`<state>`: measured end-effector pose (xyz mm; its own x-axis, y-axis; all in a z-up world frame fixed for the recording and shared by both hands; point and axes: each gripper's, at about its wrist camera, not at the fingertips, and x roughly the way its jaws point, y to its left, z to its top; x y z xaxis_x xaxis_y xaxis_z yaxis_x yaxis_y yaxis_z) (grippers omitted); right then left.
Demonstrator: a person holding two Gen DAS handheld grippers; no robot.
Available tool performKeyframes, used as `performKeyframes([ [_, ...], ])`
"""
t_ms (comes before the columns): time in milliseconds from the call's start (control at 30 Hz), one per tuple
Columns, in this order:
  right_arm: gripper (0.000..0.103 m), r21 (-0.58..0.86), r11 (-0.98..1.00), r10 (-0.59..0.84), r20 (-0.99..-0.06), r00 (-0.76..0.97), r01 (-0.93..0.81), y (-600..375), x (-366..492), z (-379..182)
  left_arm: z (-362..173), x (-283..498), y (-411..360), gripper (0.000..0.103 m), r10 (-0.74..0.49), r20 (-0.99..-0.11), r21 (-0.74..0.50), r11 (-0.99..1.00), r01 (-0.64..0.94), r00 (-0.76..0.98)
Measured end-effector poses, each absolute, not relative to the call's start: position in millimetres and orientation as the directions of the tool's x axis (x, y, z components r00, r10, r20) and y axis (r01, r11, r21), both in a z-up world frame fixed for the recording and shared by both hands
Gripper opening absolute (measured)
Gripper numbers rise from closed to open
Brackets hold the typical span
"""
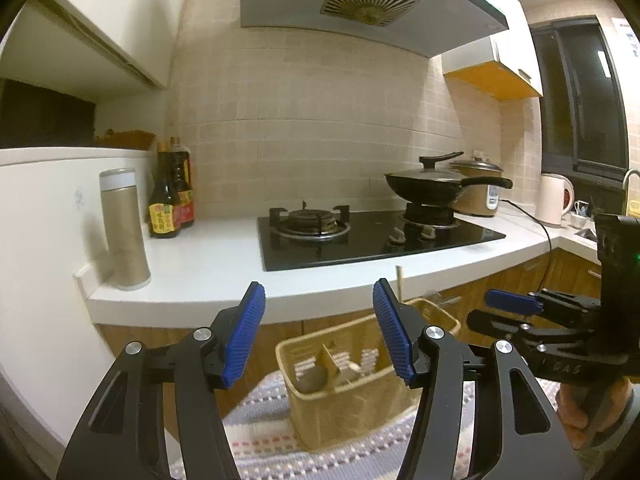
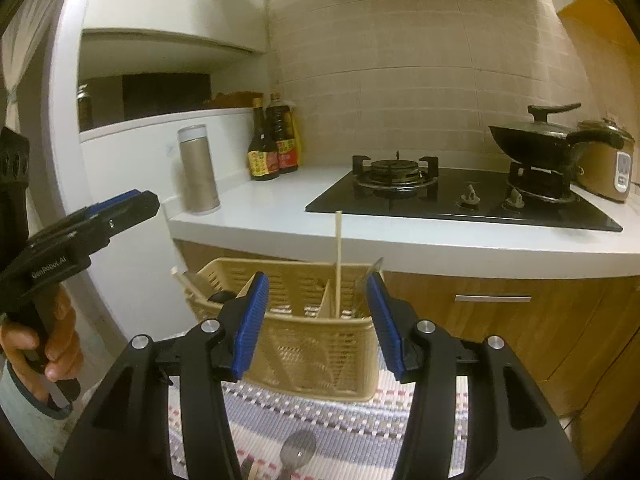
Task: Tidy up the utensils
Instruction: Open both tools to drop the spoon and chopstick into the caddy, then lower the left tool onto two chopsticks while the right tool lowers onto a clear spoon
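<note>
standing on a striped woven mat [image 2: 360, 412] in the lower middle of both views, a tan slotted basket [image 2: 320, 344] with inner dividers is seen in front of the wooden cabinet doors [image 2: 520, 332]. in the right wrist view a single pale chopstick [image 2: 338, 256] is seen upright in the basket's middle-right compartment, its tip rising above the edge of the white surface [image 2: 280, 220]. at the basket's left end a dark-handled utensil and a pale one are propped against the rim; what they are cannot be told. at the very bottom of that view a round metal spoon bowl [image 2: 298, 450] is seen lying on the mat, outside the basket.

the right gripper [image 2: 316, 320] is held low in front of the basket, its blue-padded jaws spread with nothing between them. the left gripper [image 1: 318, 332] is likewise spread and empty in its own view, with the basket seen through the gap; in the right wrist view it appears at the left edge, gripped by a hand [image 2: 48, 340] with a pale sleeve.

on the surface a tall beige flask [image 1: 124, 228] is seen at the left, two dark sauce bottles [image 1: 170, 196] behind it, a black gas hob [image 1: 376, 236] in the middle, and a lidded black wok [image 1: 432, 184] on the right burner. a rice cooker [image 1: 480, 192] and a white kettle [image 1: 554, 200] are placed further right.
</note>
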<state>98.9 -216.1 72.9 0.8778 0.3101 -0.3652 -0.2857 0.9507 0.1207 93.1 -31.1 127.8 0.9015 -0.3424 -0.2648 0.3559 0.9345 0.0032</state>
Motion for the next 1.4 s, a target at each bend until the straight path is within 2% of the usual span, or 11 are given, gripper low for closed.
performKeyframes([
  [167,0.048,0.077,0.947,0.316,-0.406,0.857,-0.313,-201,82,70,126,71,-32,0.055,-0.362,-0.289,-0.006,0.926,0.377,0.886],
  [267,0.048,0.073,0.945,0.316,-0.468,0.826,-0.320,-194,78,63,117,63,-33,0.055,-0.359,-0.344,-0.010,0.925,0.379,0.868],
  [367,0.048,0.092,0.940,0.322,-0.554,0.768,-0.327,-189,77,49,102,63,-31,0.055,-0.362,-0.419,-0.035,0.923,0.384,0.832],
  [600,0.048,0.094,0.937,0.306,-0.683,0.663,-0.336,-181,69,16,56,67,-21,0.055,-0.386,-0.584,-0.140,0.914,0.380,0.714],
  [767,0.047,0.146,0.940,0.298,-0.794,0.530,-0.309,-179,79,-12,13,74,-21,0.055,-0.405,-0.751,-0.232,0.901,0.365,0.522],
  [900,0.047,0.164,0.946,0.280,-0.851,0.445,-0.280,-178,89,-33,-22,75,-25,0.053,-0.385,-0.825,-0.249,0.905,0.344,0.414],
  [933,0.047,0.164,0.949,0.269,-0.865,0.424,-0.268,-176,93,-37,-27,75,-27,0.052,-0.386,-0.832,-0.253,0.904,0.345,0.399],
  [1033,0.037,0.181,0.955,0.259,-0.893,0.367,-0.234,-176,102,-48,-42,76,-35,0.049,-0.388,-0.853,-0.268,0.900,0.344,0.351],
  [1200,0.036,0.216,0.964,0.253,-0.926,0.279,-0.156,-174,122,-59,-52,76,-52,0.040,-0.341,-0.875,-0.213,0.909,0.359,0.344],
  [1400,0.035,0.174,0.971,0.211,-0.945,0.248,-0.162,-157,130,-65,-59,74,-69,0.038,-0.281,-0.894,-0.140,0.916,0.376,0.350],
])
